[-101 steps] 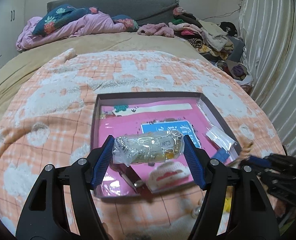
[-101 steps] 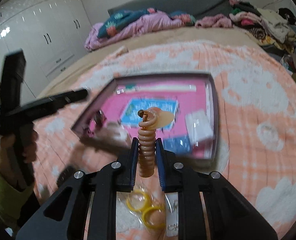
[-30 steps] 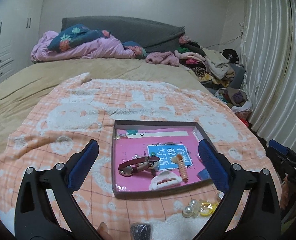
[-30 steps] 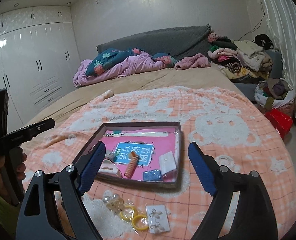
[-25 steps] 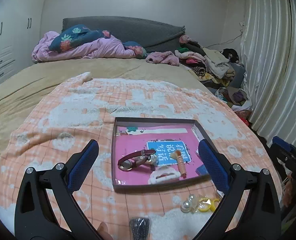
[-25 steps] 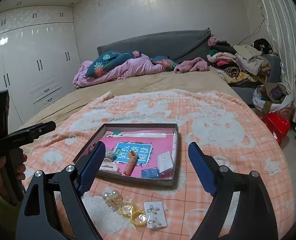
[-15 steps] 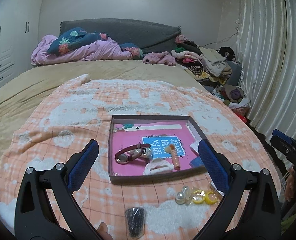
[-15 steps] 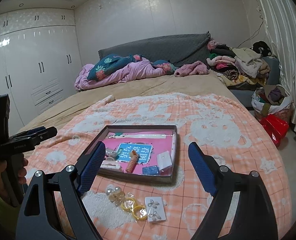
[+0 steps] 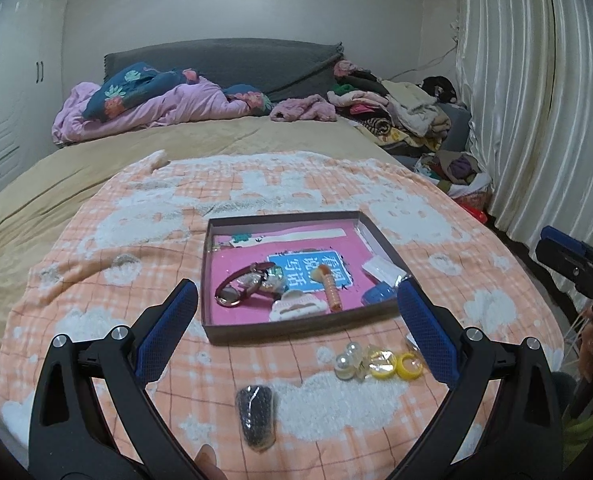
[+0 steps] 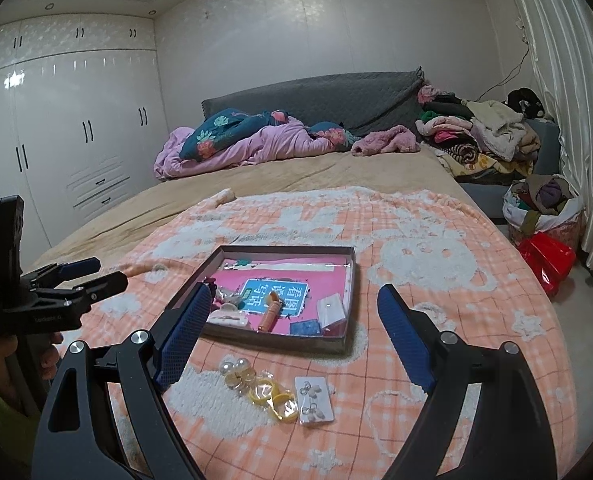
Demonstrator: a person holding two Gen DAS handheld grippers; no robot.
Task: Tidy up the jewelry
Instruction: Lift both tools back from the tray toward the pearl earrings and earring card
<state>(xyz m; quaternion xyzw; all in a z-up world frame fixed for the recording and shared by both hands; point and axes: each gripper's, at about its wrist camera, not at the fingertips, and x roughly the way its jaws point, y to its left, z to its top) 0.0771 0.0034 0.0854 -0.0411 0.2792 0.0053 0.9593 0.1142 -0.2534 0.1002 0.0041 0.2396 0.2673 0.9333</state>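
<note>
A shallow brown box with a pink floor (image 9: 212, 264) (image 10: 348, 276) lies on the orange blanket. Inside it are a watch with a red strap (image 9: 240, 284), a clear bag of jewelry (image 9: 274, 278), an orange spiral hair tie (image 9: 330, 284) (image 10: 270, 312), a white hair clip (image 9: 296, 306) and small packets (image 10: 330, 308). In front of the box lie a bag of pearls and yellow rings (image 9: 376, 362) (image 10: 260, 386), an earring card (image 10: 314, 400) and a dark bead pouch (image 9: 255, 410). My left gripper (image 9: 296, 336) and right gripper (image 10: 292, 336) are both open, empty, held back above the blanket's near edge.
The orange bunny-pattern blanket (image 9: 136, 240) covers the bed's foot. Pillows and a purple quilt (image 9: 156, 104) lie at the headboard, with a clothes pile (image 10: 484, 136) to the right. A curtain (image 9: 536, 120) hangs right; white wardrobes (image 10: 68, 140) stand left. A red bag (image 10: 548, 260) is on the floor.
Both grippers let go of their items into the box, opened wide, then drew back and up from it. The bead pouch came into view near the left gripper.
</note>
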